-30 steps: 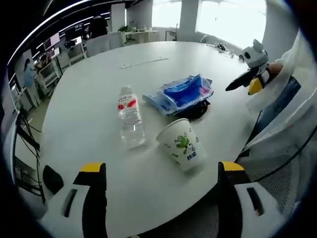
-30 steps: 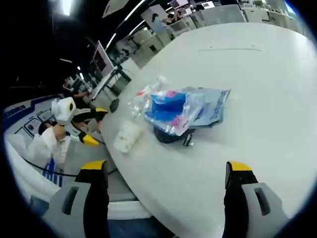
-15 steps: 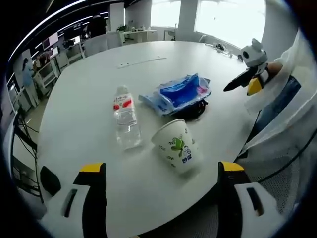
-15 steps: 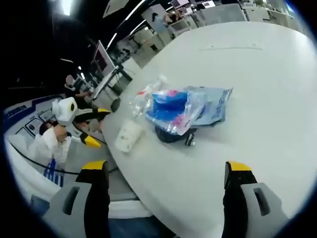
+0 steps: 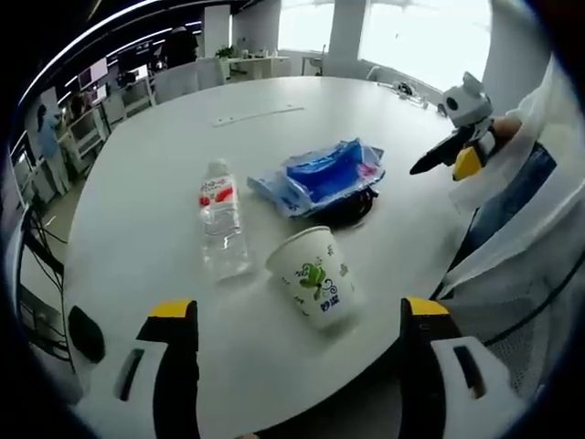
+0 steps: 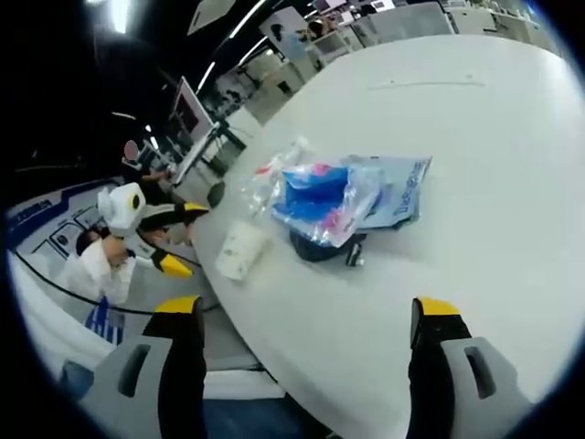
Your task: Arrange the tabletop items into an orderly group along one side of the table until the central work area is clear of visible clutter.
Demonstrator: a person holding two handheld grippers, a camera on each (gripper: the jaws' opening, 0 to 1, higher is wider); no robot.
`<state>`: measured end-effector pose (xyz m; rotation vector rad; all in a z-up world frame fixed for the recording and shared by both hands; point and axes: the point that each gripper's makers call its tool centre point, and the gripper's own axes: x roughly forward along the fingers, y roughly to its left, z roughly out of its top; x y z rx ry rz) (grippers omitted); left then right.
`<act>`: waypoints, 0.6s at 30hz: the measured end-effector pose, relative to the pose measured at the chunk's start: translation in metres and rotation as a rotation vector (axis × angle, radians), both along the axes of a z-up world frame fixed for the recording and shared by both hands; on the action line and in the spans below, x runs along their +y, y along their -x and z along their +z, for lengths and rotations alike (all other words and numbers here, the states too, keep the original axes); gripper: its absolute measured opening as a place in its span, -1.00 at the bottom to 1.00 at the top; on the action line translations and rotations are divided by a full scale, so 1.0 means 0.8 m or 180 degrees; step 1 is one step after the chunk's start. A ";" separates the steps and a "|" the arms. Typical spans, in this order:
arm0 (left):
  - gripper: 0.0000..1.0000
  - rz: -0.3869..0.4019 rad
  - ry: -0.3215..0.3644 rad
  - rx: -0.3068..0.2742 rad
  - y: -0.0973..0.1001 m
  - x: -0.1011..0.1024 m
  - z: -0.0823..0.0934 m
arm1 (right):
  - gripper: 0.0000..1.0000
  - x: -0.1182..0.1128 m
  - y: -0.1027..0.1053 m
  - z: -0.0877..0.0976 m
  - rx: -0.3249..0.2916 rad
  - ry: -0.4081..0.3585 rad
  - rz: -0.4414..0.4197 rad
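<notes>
Paper cup (image 5: 313, 277) lies tipped beside a water bottle (image 5: 218, 227); both tongs (image 5: 289, 334) (image 6: 306, 334) gape, empty.

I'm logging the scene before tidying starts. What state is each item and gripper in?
Water bottle: lying on its side, cap on.
Paper cup: tipped on its side.
Blue plastic bag: lying crumpled over a black object.
Left gripper: open, holding nothing.
Right gripper: open, holding nothing.

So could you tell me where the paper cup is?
Left gripper view: the cup lies on its side near the table edge, between the bottle and blue bag.
</notes>
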<state>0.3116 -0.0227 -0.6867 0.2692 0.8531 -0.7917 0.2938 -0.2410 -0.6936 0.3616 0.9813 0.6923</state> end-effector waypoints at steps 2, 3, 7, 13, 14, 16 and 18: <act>0.87 0.0008 -0.0005 0.0014 0.001 0.000 -0.001 | 0.84 0.000 0.001 0.000 0.0015 -0.0011 -0.0004; 0.87 0.0012 -0.0010 0.0020 0.002 0.001 -0.001 | 0.83 0.000 0.001 0.000 0.0026 -0.0014 -0.0005; 0.84 0.0022 -0.0028 0.0034 0.005 0.003 0.000 | 0.80 0.001 0.002 0.000 0.0043 -0.0032 -0.0005; 0.76 -0.0008 -0.0023 0.0016 0.008 -0.007 0.003 | 0.77 0.000 -0.003 0.006 -0.0047 -0.0142 -0.0052; 0.76 -0.0032 -0.0022 0.0043 0.011 -0.011 0.003 | 0.76 -0.002 0.002 0.002 0.0031 -0.0142 -0.0075; 0.77 -0.0195 -0.0183 0.0120 0.021 -0.012 0.000 | 0.76 0.002 0.013 0.003 0.0167 -0.0284 -0.0128; 0.76 -0.0244 -0.0249 0.0145 0.024 -0.012 0.000 | 0.76 0.004 0.023 0.004 0.0205 -0.0294 -0.0111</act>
